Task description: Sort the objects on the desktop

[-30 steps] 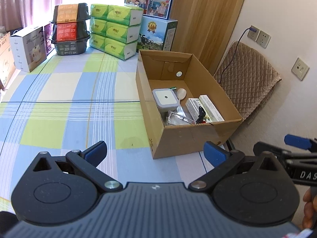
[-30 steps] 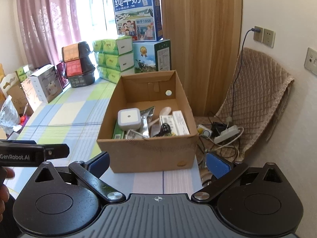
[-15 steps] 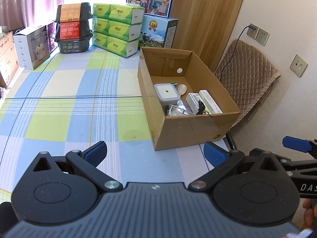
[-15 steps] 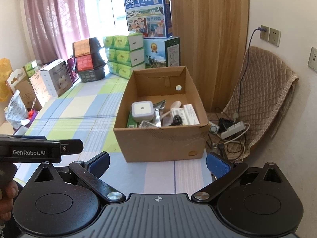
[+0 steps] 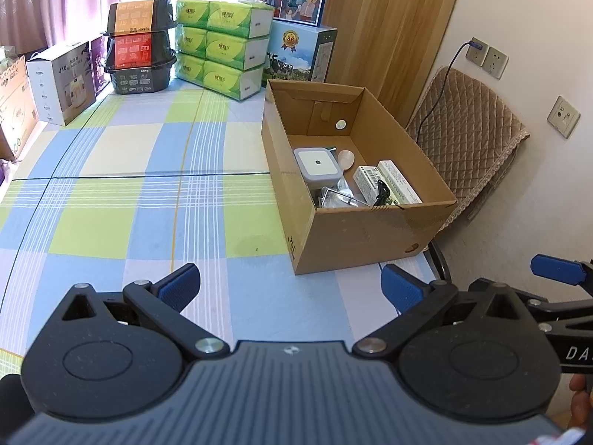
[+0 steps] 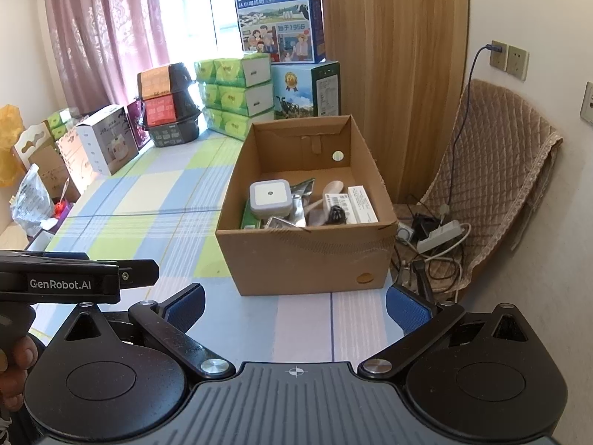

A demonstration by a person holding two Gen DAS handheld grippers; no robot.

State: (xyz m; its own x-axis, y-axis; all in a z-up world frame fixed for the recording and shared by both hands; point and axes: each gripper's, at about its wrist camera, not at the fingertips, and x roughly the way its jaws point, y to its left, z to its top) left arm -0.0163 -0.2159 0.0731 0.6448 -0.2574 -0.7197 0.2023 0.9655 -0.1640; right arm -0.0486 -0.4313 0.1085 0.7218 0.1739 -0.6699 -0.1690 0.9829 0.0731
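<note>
An open cardboard box (image 5: 355, 237) (image 6: 307, 256) stands at the table's right edge. Inside it lie a white square container (image 5: 318, 163) (image 6: 269, 194), a wooden spoon (image 6: 326, 191), white cartons (image 5: 398, 181) (image 6: 361, 204), a black clip (image 5: 381, 191) and foil packets (image 6: 296, 200). My left gripper (image 5: 291, 287) hangs open over the checked cloth in front of the box, holding nothing. My right gripper (image 6: 294, 302) is open and empty too, just short of the box's near wall. Each gripper shows at the edge of the other's view.
Green tissue packs (image 5: 222, 48), stacked black bowls (image 5: 139, 48), milk cartons (image 6: 278, 18) and white boxes (image 5: 61, 78) line the table's far end. A quilted chair (image 6: 493, 170) with a power strip (image 6: 441, 233) and cables stands right of the table, by the wall.
Both grippers have drawn back and up from the box, so it looks smaller and farther away. Both stay open and empty.
</note>
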